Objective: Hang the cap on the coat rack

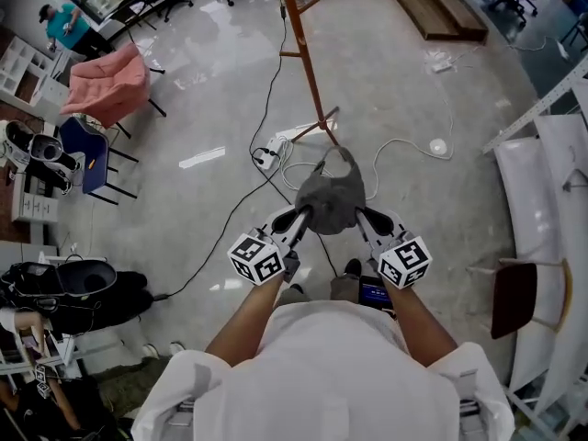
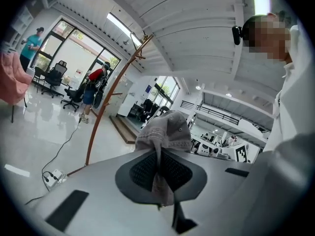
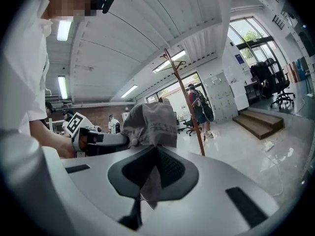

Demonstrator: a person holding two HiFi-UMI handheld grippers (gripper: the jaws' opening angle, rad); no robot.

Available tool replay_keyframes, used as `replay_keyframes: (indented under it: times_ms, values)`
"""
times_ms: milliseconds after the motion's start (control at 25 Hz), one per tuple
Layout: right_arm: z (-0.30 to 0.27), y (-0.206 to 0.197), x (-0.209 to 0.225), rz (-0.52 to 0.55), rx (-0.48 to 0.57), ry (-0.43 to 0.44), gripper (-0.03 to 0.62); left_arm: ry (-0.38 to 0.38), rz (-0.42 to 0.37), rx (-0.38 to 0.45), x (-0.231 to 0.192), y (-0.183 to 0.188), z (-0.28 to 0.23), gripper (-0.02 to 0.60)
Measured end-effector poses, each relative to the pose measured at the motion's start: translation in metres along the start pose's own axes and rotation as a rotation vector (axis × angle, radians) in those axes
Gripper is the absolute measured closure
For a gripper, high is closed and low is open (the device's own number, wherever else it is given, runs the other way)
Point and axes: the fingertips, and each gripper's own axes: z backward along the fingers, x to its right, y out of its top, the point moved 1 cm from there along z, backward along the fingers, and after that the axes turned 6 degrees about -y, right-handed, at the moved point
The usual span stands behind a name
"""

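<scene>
A grey cap (image 1: pixel 330 198) hangs in the air between my two grippers, at chest height in the head view. My left gripper (image 1: pixel 300 215) is shut on the cap's left edge, and the cloth (image 2: pixel 165 132) is pinched between its jaws. On the cap's right edge my right gripper (image 1: pixel 361 215) is shut too, with grey fabric (image 3: pixel 150 127) caught in its jaws. The brown wooden coat rack (image 1: pixel 303 58) stands ahead of me on the floor, its pole (image 2: pixel 106 107) leaning across the left gripper view and its pegs (image 3: pixel 173 63) showing high in the right gripper view.
A white power strip (image 1: pixel 267 154) and cables lie near the rack's foot. A pink armchair (image 1: pixel 106 83) and a blue chair (image 1: pixel 84 154) stand to the left. White furniture (image 1: pixel 551 237) and a dark stool (image 1: pixel 514 297) are on the right. People stand far off by the windows.
</scene>
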Motion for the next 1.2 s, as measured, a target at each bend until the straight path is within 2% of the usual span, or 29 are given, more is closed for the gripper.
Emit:
replay_keyframes:
  times_ms: [320,640,800,960,1200]
  values:
    - [0.006,0.009,0.044,-0.022,-0.003,0.043,0.566,0.008,0.011,-0.007,0.01,0.001,-0.04,0.56]
    - [-0.008,0.006,0.062,-0.042,-0.025,0.03,0.566,-0.006,0.024,-0.007,-0.001,0.002,-0.053,0.56]
    - [-0.025,0.016,0.07,-0.018,-0.03,0.017,0.566,-0.006,0.032,0.008,-0.016,0.009,-0.06,0.559]
    - [-0.048,0.034,0.079,-0.008,-0.033,0.008,0.566,-0.01,0.027,0.023,-0.034,0.032,-0.072,0.56]
    - [-0.102,0.046,0.089,0.007,-0.034,-0.002,0.566,-0.007,0.002,0.037,-0.081,0.06,-0.083,0.56]
